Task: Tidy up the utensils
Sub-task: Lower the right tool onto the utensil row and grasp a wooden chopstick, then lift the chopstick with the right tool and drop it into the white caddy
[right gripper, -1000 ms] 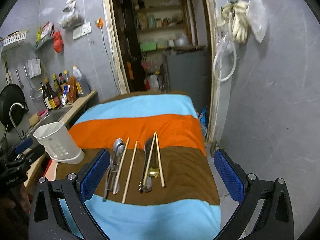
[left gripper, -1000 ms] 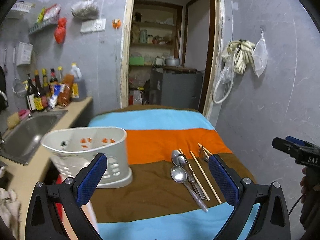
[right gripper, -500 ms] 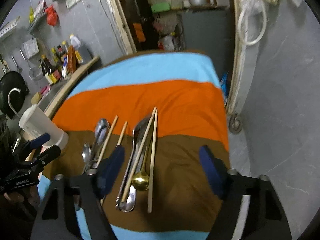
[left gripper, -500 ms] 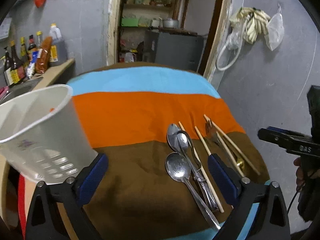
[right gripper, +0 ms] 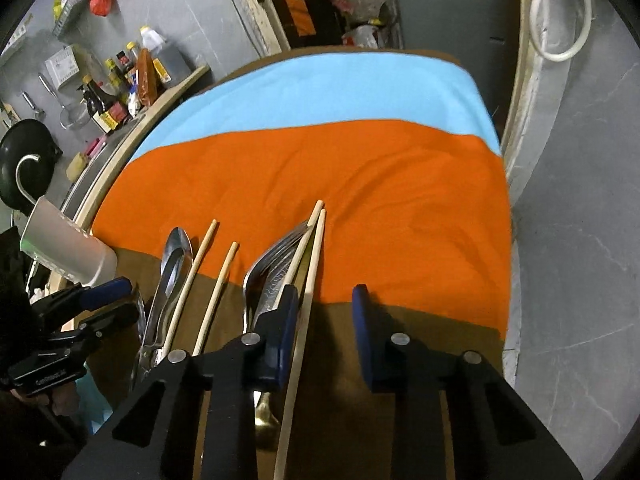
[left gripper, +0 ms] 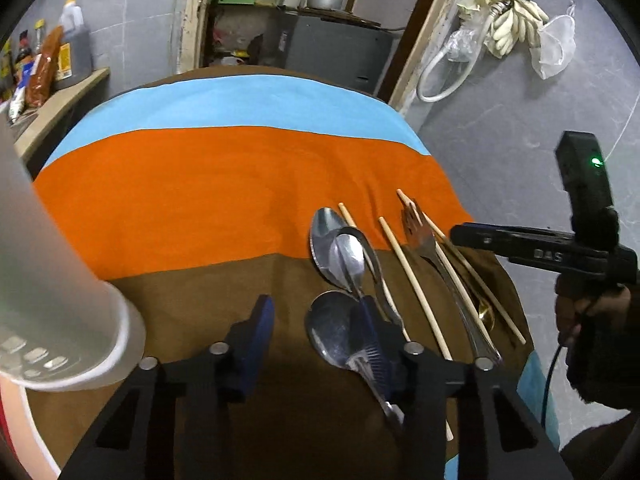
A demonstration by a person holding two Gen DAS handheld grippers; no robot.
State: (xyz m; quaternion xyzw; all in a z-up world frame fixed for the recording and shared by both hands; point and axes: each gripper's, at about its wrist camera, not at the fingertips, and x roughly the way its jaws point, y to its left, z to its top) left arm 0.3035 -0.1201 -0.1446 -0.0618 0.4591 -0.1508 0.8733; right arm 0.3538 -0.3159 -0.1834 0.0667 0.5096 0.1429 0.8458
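Note:
Steel spoons (left gripper: pixel 340 252), wooden chopsticks (left gripper: pixel 412 276) and a fork (left gripper: pixel 424 240) lie in a row on the striped cloth (left gripper: pixel 224 184). My left gripper (left gripper: pixel 316 328) is open and low over the cloth, its right finger on the nearest spoon (left gripper: pixel 328 328). A white utensil holder (left gripper: pixel 52 280) stands close at the left. My right gripper (right gripper: pixel 326 320) is open, straddling the rightmost chopstick (right gripper: pixel 308 280), next to the fork (right gripper: pixel 276 264) and a gold spoon (right gripper: pixel 266 420). The holder (right gripper: pixel 64 240) also shows at the left of the right wrist view.
A counter with sauce bottles (right gripper: pixel 116 96) and a sink runs along the left wall. A doorway with shelves (left gripper: pixel 304 4) is beyond the table. The grey wall (right gripper: pixel 580 200) is close on the right. The orange and blue bands of the cloth bear nothing.
Both grippers have dropped down and forward to the utensils and narrowed their jaws. The holder has slid to the left edge of the left wrist view.

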